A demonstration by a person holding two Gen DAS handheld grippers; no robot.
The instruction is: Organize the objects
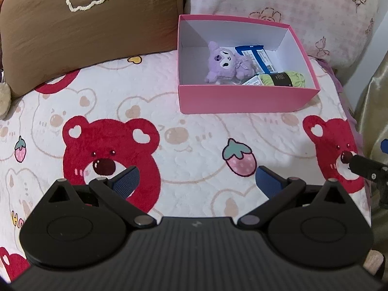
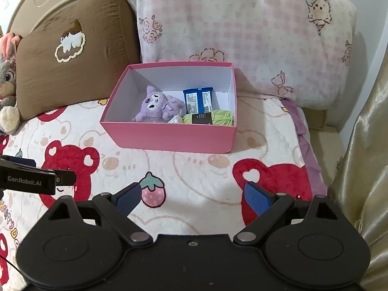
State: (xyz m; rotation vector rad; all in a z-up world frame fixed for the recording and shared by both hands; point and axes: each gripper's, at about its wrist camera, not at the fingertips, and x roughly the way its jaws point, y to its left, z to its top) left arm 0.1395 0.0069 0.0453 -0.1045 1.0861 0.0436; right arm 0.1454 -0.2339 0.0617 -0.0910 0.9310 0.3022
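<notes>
A pink open box [image 1: 242, 99] [image 2: 169, 138] stands on the bed by the pillows. Inside lie a purple plush toy [image 1: 226, 63] [image 2: 157, 105], a blue packet [image 1: 257, 55] [image 2: 198, 98] and a green yarn skein [image 1: 283, 78] [image 2: 211, 117]. My left gripper [image 1: 197, 181] is open and empty, low over the bear-print blanket well in front of the box. My right gripper [image 2: 192, 195] is open and empty, also in front of the box. The left gripper's side shows at the left edge of the right wrist view [image 2: 36, 181].
A bear-and-strawberry blanket [image 1: 169, 133] [image 2: 194, 169] covers the bed. A brown pillow [image 1: 92, 31] [image 2: 72, 60] and a pink checked pillow [image 1: 291, 12] [image 2: 242, 36] lean behind the box. A rabbit plush [image 2: 7, 84] sits far left. A gold curtain [image 2: 363, 169] hangs at the right.
</notes>
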